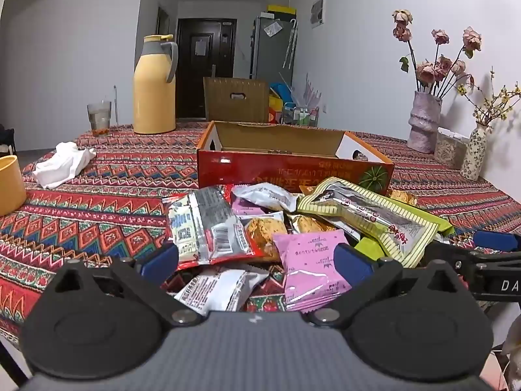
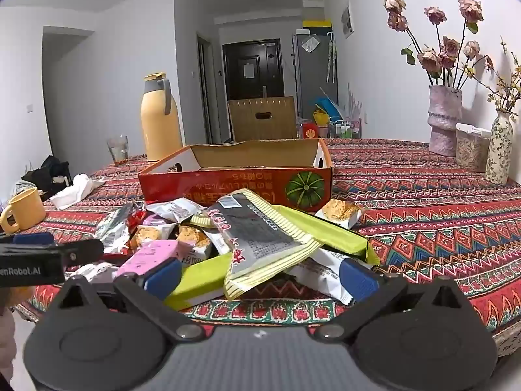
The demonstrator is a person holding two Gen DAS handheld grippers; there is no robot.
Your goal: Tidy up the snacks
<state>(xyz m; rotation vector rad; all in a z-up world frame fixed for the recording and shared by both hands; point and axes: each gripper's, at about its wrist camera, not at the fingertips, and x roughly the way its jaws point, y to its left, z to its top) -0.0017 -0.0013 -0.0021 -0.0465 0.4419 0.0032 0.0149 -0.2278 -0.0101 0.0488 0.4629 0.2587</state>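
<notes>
Pink snack packet (image 1: 311,268) between the wide-spread left gripper (image 1: 257,259) fingers, untouched; right gripper (image 2: 260,275) likewise spread.

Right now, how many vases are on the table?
2, both at the table's far right by the wall: a tall purple vase holding dried roses, and a slimmer flowered vase beside it with yellow twigs.

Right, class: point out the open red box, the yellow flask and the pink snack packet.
Red box (image 1: 286,169), left wrist view, front wall.
Yellow flask (image 1: 153,97), left wrist view, body.
Pink snack packet (image 1: 309,260), left wrist view, printed face.
</notes>
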